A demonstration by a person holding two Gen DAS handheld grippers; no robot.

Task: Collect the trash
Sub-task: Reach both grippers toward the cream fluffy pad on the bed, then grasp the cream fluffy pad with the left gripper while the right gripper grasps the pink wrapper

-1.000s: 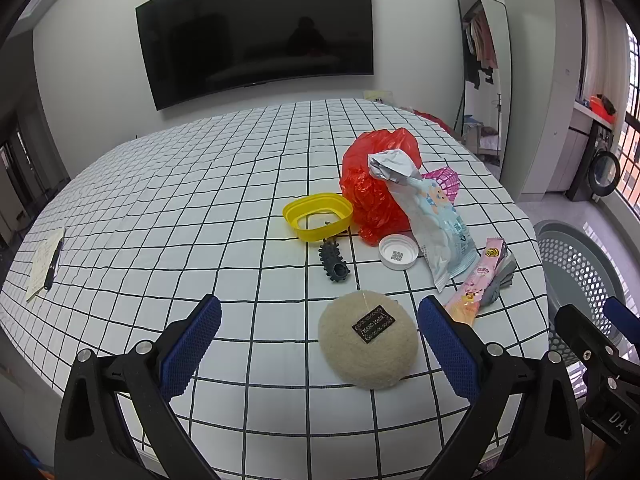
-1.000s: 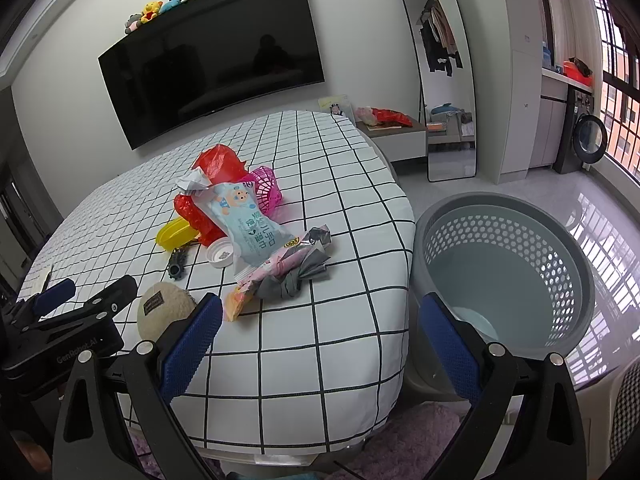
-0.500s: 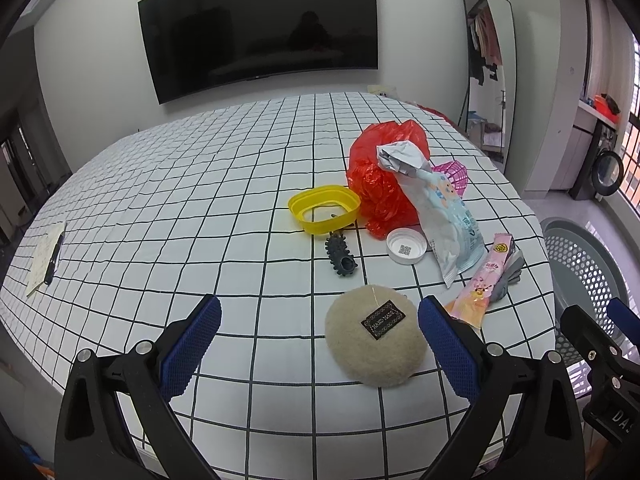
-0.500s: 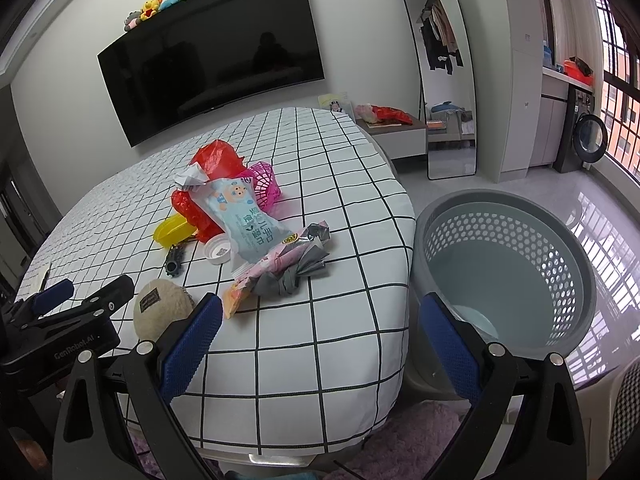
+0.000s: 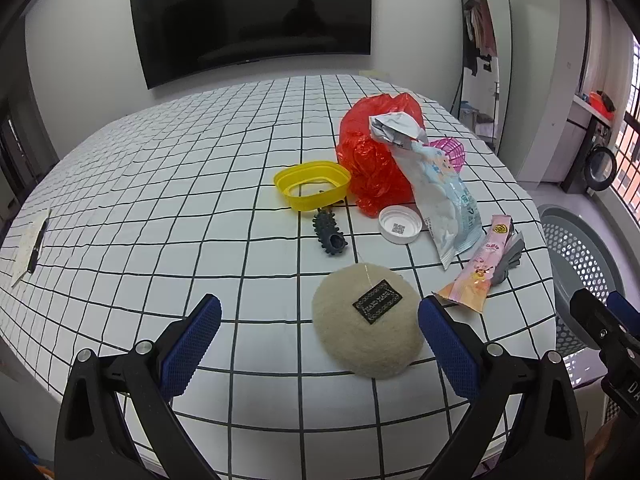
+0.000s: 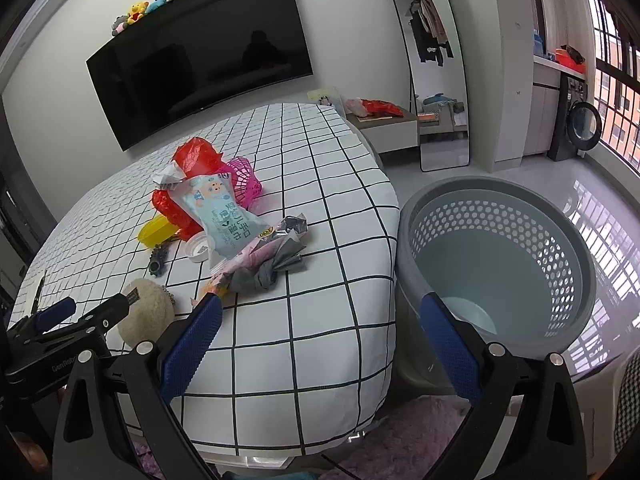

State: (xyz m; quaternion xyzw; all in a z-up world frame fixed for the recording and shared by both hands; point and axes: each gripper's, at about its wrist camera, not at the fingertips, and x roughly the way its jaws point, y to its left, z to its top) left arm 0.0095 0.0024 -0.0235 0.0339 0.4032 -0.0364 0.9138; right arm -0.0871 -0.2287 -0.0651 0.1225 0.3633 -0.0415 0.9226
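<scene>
Nearest, left gripper [image 5: 319, 322] spread wide with nothing between the blue pads, low over the bed with the white sheet in a black grid [image 5: 160, 184]. Right gripper [image 6: 318, 322] equally wide and empty, over the bed's right edge beside the round grey perforated plastic basket [image 6: 560, 248] on the floor.

Just ahead of the left gripper, toward its right finger, round beige fluffy pad with a black label [image 5: 370, 326], flat on the sheet. To its right, pink printed snack sachet [image 5: 480, 264], lying partly on a crumpled grey wrapper [image 5: 512, 256]. A little farther, small dark spiky rubber piece [image 5: 330, 234] and white round plastic cap [image 5: 400, 224], near each other but apart. Behind these, yellow oval plastic ring [image 5: 312, 184], close beside a crumpled red plastic bag [image 5: 372, 160]. Long pale blue wet-wipe packet with torn silver top [image 5: 440, 192] leaning across the red bag. Pink plastic mesh item [image 5: 450, 154] behind the packet. Far left on the sheet, thin dark pen-like tool on paper [image 5: 36, 244]. At the far wall, black curved television [image 5: 256, 20] and tall standing mirror [image 5: 484, 60].
</scene>
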